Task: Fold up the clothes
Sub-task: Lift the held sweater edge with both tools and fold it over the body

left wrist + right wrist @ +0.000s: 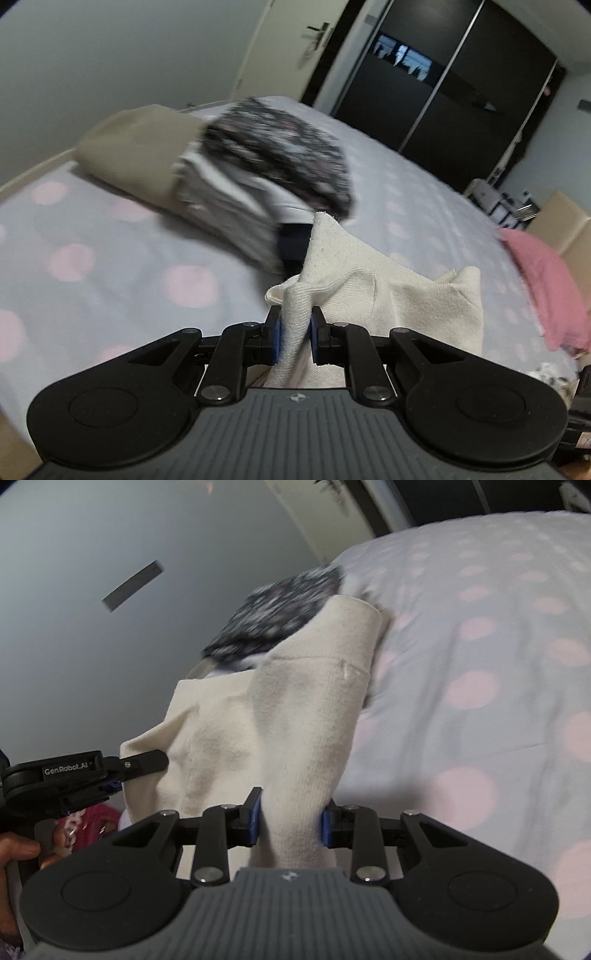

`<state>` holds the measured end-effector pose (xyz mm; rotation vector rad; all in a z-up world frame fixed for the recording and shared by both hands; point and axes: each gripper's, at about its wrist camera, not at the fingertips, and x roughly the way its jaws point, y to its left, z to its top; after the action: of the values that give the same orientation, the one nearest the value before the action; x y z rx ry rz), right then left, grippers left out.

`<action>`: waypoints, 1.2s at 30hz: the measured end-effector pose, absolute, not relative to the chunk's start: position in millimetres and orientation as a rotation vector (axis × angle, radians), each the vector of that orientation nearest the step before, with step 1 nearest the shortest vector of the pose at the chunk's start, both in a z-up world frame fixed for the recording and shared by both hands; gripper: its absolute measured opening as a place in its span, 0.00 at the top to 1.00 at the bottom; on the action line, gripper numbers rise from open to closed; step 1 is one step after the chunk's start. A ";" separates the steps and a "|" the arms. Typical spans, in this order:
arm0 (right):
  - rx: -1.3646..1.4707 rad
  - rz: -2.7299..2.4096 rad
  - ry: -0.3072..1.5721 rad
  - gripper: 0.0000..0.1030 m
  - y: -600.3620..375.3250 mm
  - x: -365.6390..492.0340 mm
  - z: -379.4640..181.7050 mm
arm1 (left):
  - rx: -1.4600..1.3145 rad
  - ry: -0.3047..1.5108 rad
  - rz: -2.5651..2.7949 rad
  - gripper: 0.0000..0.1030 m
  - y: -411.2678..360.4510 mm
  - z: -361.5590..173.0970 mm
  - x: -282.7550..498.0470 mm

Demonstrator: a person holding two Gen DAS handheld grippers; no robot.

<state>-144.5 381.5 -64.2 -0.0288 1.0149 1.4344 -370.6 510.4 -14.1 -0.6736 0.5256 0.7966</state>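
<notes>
A cream garment (pixel 369 295) hangs lifted above the bed (pixel 110 258), pinched at both ends: the left hand-held gripper (pixel 295 332) clamps a bunched edge, the right hand-held gripper (pixel 290 821) grips a thicker fold. Beyond the garment, on the bed, sits a stack of clothes (pixel 229 177); a pink cloth (pixel 546 288) lies at the bed's edge. To fold well, judging from the sag, both grips should hold level, draw the cloth taut, and lower it flat with edges matched.
</notes>
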 end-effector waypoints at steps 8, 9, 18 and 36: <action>-0.045 1.476 1.162 0.68 442.7 -186.3 -89.7 | -0.708 0.610 0.880 0.87 560.1 -32.1 -410.1; -0.054 1.471 1.177 0.68 450.2 -189.3 -94.6 | -0.712 0.626 0.885 0.87 566.6 -37.1 -411.3; -0.159 1.411 1.212 0.68 493.8 -184.8 -129.4 | -0.727 0.722 0.889 0.88 616.5 -90.6 -400.2; -0.045 1.335 1.311 0.42 526.8 -118.8 -153.3 | -0.824 0.698 0.894 0.84 642.8 -130.7 -410.4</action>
<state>-118.8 526.8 -153.3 -0.0454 1.3112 1.3347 -410.4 642.8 -130.7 -0.8244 0.6981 0.8942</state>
